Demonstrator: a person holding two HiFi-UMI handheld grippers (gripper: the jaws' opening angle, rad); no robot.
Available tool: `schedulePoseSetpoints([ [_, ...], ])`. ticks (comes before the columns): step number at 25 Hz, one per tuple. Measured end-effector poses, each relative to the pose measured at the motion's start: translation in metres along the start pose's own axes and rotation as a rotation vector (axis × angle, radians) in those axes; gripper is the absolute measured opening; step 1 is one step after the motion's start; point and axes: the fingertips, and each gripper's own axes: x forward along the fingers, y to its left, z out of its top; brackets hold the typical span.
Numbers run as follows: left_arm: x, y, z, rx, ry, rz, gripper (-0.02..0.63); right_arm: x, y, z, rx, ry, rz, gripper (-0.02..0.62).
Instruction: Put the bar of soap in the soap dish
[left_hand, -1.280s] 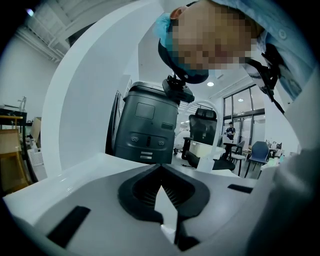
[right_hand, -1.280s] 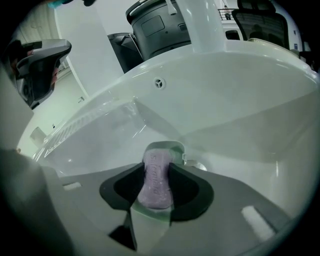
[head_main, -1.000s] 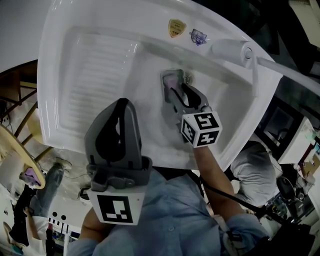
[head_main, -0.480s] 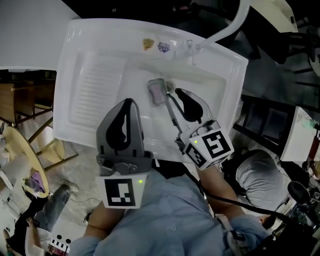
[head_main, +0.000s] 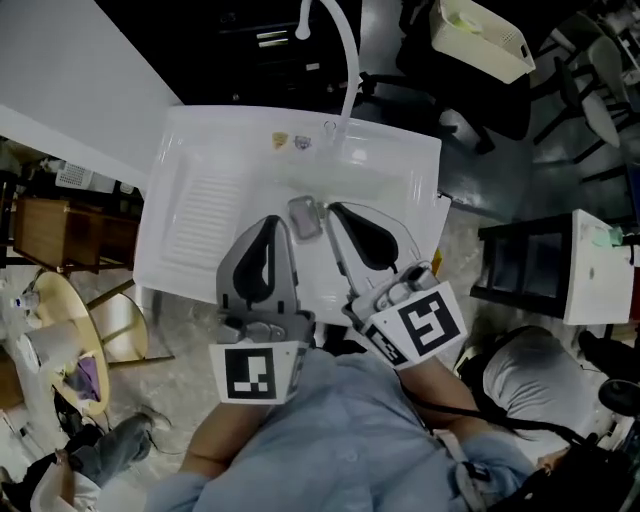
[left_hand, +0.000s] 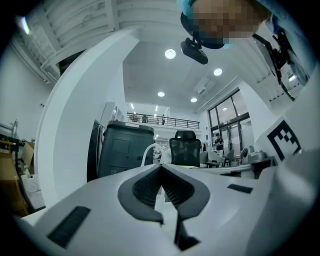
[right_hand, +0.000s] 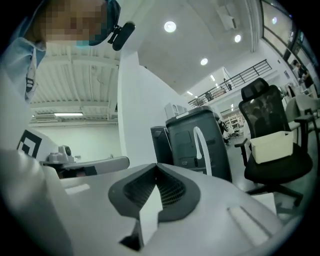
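Pulled up and back from sink (head_main: 200, 210).
Right gripper (head_main: 334, 210) just closed on nothing; left gripper (head_main: 275, 220) shut, empty; dish (head_main: 304, 217) stays put.

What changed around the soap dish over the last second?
The right gripper pulled back from the soap dish, and its jaws have just been closing, with nothing between them. Both it and the left gripper lifted away from the sink. The soap stayed in the dish; the left gripper stayed shut.

Soap dish (head_main: 304, 217) contents (too small) indistinct
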Motion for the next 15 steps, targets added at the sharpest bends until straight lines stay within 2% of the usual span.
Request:
schedulePoseSetpoints([
  [7, -0.009, -0.029, 0.03, 0.048, -0.071, -0.029, 0.006, -0.025, 0.003, 0.039, -0.06, -0.079, -0.006, 0.002],
  [15, -0.019, -0.031, 0.044, 0.058, -0.111, -0.026, 0.006, -0.03, 0.017, 0.052, -0.118, -0.104, 0.001, 0.0],
])
